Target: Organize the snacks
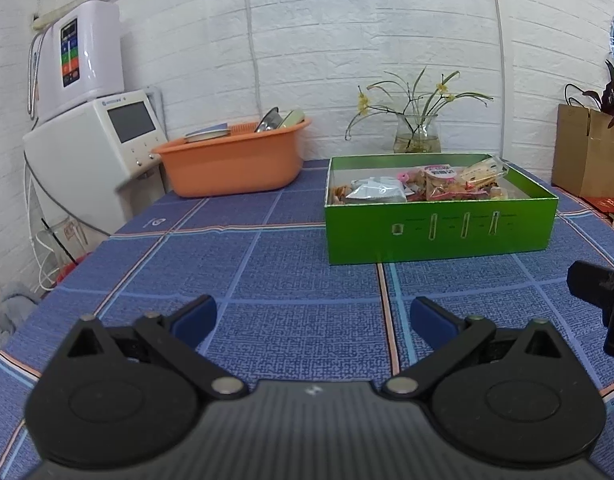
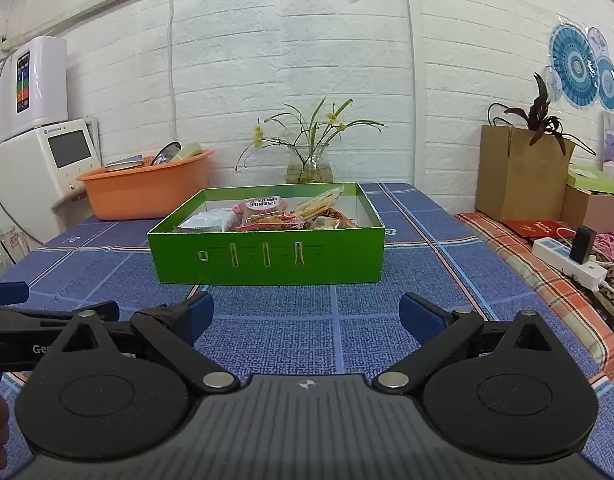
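Observation:
A green box (image 1: 439, 230) (image 2: 267, 258) sits on the blue checked tablecloth (image 1: 267, 272) (image 2: 347, 320), holding several wrapped snacks (image 1: 423, 186) (image 2: 267, 212), among them a silver packet (image 1: 373, 190) and a pink-labelled one (image 2: 261, 205). My left gripper (image 1: 313, 318) hovers open over the cloth in front of the box, nothing between its blue pads. My right gripper (image 2: 306, 314) is likewise open and empty, a short way before the box's front wall. Each gripper shows at the edge of the other's view.
An orange basin (image 1: 231, 164) (image 2: 147, 192) with dishes stands at the back left beside white appliances (image 1: 87, 136). A glass vase of flowers (image 1: 417, 134) (image 2: 309, 164) is behind the box. A cardboard box (image 2: 519, 176), a power strip (image 2: 571, 264) and red booklets lie right.

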Available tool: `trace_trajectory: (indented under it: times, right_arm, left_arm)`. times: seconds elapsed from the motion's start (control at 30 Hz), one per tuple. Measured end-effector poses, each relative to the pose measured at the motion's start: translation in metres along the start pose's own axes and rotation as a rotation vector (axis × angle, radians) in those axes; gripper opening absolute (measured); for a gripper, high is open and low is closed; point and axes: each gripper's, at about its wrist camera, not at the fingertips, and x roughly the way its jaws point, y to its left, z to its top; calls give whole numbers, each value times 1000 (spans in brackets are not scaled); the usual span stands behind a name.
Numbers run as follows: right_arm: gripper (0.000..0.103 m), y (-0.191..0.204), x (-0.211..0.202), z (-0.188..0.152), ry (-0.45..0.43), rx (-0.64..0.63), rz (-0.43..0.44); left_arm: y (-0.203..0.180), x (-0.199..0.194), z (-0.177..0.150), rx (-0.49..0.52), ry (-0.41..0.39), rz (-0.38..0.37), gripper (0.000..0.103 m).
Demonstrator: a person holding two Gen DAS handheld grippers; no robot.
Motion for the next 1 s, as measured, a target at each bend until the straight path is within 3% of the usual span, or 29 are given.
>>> trace_trajectory:
  times: [1.0]
  right_arm:
    - [103, -7, -6, 1, -36, 2, -26]
  left_arm:
    - [-12, -4, 12, 7, -21, -45, 103]
